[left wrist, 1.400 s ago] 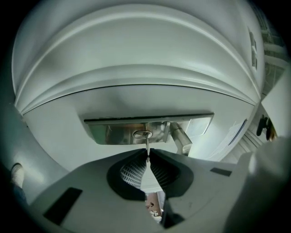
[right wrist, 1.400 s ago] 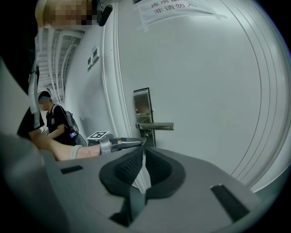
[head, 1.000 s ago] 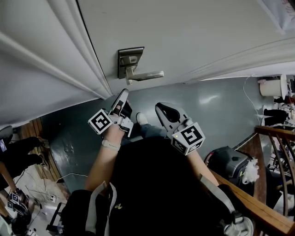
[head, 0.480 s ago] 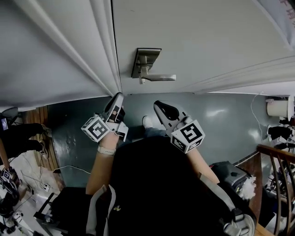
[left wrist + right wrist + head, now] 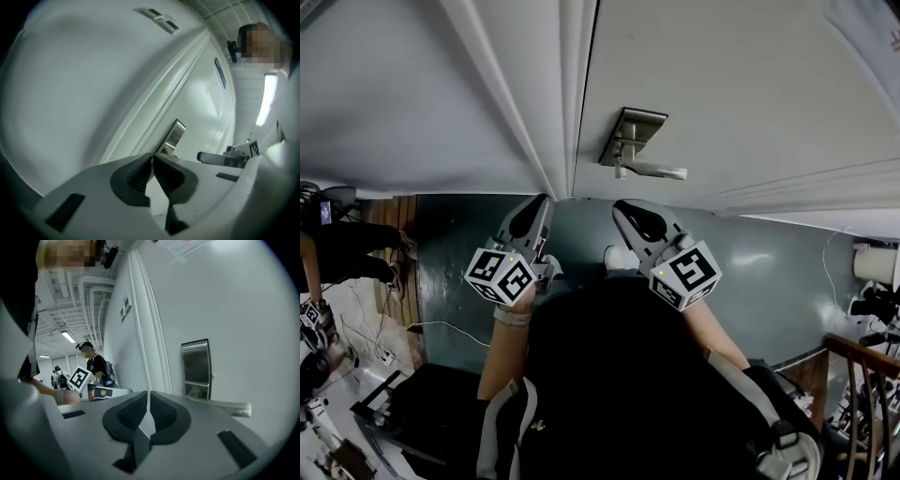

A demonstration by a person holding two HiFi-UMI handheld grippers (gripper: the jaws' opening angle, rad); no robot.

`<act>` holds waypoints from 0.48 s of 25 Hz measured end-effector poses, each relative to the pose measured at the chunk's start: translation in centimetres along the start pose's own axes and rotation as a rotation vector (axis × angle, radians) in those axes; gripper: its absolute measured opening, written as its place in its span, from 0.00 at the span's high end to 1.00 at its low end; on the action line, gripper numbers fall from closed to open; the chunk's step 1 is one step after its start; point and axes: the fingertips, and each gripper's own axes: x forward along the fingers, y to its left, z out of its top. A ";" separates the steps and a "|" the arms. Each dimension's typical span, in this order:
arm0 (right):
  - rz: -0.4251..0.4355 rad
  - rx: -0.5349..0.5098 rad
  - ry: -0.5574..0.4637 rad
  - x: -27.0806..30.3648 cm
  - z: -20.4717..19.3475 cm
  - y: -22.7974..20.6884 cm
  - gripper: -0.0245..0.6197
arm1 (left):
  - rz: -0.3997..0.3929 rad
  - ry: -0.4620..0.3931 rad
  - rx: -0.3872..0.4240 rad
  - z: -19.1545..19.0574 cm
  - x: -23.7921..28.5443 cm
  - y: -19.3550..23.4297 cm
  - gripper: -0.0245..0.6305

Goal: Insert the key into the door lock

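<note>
The brushed-metal lock plate [image 5: 633,139] with its lever handle [image 5: 656,172] sits on the white door, just above both grippers in the head view. My left gripper [image 5: 541,201] points up at the door frame to the left of the plate, jaws shut, nothing visible between the pads. My right gripper [image 5: 622,206] is directly below the lever, also shut. In the left gripper view my left gripper [image 5: 152,159] aims toward the plate [image 5: 174,136]. In the right gripper view my right gripper [image 5: 148,397] sits left of the plate [image 5: 196,364] and lever [image 5: 226,405]. No key is clearly visible.
White door-frame moulding [image 5: 564,94] runs left of the lock. A grey floor [image 5: 769,262] lies below, with a wooden railing [image 5: 862,361] at bottom right and cables and gear [image 5: 337,347] at bottom left. A person [image 5: 96,364] with a backpack stands in the background.
The lock plate and lever have slid right and slightly down in the head view. The left gripper has swung round, its marker cube now lower. Both grippers stay just under the lock.
</note>
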 end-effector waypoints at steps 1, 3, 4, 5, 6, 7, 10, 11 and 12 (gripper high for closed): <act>0.010 -0.005 -0.003 0.3 0.4 0.2 0.92 | 0.009 0.004 0.035 0.3 -0.2 -0.1 0.95; 0.027 -0.015 -0.012 0.8 1.1 0.6 0.92 | 0.023 0.006 0.090 1.0 -0.8 -0.3 0.95; 0.034 -0.022 -0.014 1.0 1.5 0.7 0.92 | 0.028 0.007 0.111 1.4 -1.0 -0.4 0.95; 0.039 -0.031 -0.016 1.2 1.9 0.9 0.92 | 0.031 0.007 0.130 1.7 -1.3 -0.6 0.95; 0.045 -0.039 -0.018 1.3 2.3 1.1 0.92 | 0.034 0.007 0.146 2.1 -1.5 -0.7 0.94; 0.053 -0.047 -0.022 1.5 2.7 1.2 0.92 | 0.039 0.009 0.166 2.5 -1.7 -0.8 0.94; 0.078 -0.065 -0.036 2.1 4.0 1.6 0.92 | 0.067 0.031 0.252 3.4 -2.3 -1.0 0.88; 0.084 -0.071 -0.040 2.2 4.4 1.7 0.92 | 0.078 0.035 0.280 3.7 -2.5 -1.0 0.87; 0.090 -0.077 -0.044 2.3 4.8 1.8 0.92 | 0.086 0.034 0.300 4.1 -2.7 -1.0 0.87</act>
